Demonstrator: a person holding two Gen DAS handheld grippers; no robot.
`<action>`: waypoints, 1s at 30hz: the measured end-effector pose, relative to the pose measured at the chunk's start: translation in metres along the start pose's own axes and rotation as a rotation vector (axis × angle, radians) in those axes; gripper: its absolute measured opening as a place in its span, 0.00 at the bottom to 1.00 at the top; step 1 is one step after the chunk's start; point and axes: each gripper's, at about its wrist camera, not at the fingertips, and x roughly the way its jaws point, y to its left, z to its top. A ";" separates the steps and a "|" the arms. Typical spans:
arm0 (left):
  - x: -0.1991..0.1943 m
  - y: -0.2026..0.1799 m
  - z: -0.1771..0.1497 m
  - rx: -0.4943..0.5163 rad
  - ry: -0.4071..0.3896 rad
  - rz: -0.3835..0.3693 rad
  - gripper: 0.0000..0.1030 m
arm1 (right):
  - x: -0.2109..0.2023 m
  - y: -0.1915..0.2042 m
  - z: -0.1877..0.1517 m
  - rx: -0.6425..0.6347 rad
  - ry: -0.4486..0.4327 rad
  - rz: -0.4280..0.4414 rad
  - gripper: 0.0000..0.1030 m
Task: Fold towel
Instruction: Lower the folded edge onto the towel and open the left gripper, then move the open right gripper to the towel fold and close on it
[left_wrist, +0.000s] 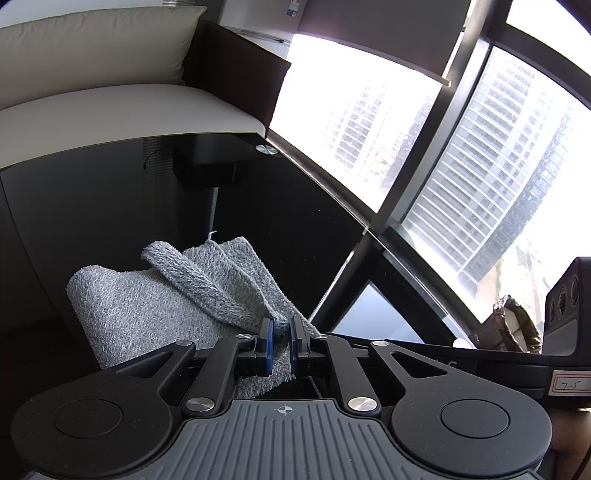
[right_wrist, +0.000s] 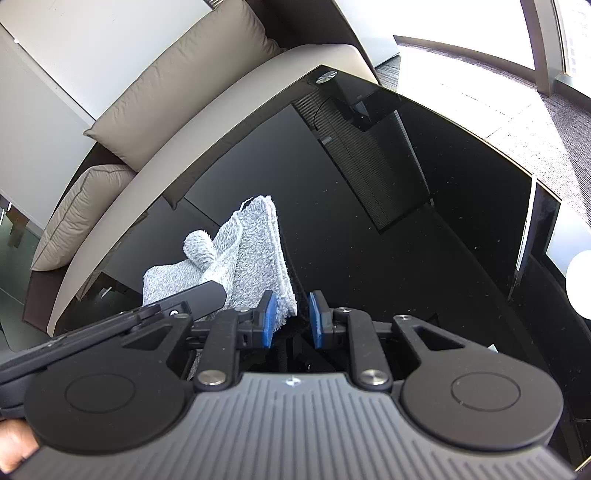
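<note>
Pinching a near edge of the grey towel (left_wrist: 166, 302), the left gripper (left_wrist: 281, 345) has its blue pads drawn close with a ridge of cloth clamped between them. From that pinch the fabric runs forward and to the left across the black glass table (left_wrist: 92, 206), a rolled fold lying diagonally along its top.

The right gripper (right_wrist: 291, 317) stands released: its blue pads (right_wrist: 268, 317) are parted with a clear gap, and the towel's near right corner lies just at the left pad, not visibly pressed from both sides. Seen from the right wrist, the towel stretches away from the fingers toward the beige sofa (right_wrist: 177, 96), its long axis pointing ahead and slightly left, already layered on its right side.

Both grippers sit at the towel's near end, side by side; only the left has hold, so I judge the next fold depends on it.
</note>
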 end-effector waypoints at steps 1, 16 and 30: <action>0.000 0.000 0.000 0.002 0.000 0.000 0.08 | -0.002 -0.002 0.001 0.011 -0.009 0.000 0.23; 0.001 -0.021 0.001 0.061 0.008 -0.001 0.12 | -0.006 -0.019 0.008 0.083 -0.048 -0.034 0.27; -0.028 0.001 -0.018 0.050 -0.052 0.085 0.24 | 0.017 0.014 0.035 -0.103 -0.090 0.057 0.37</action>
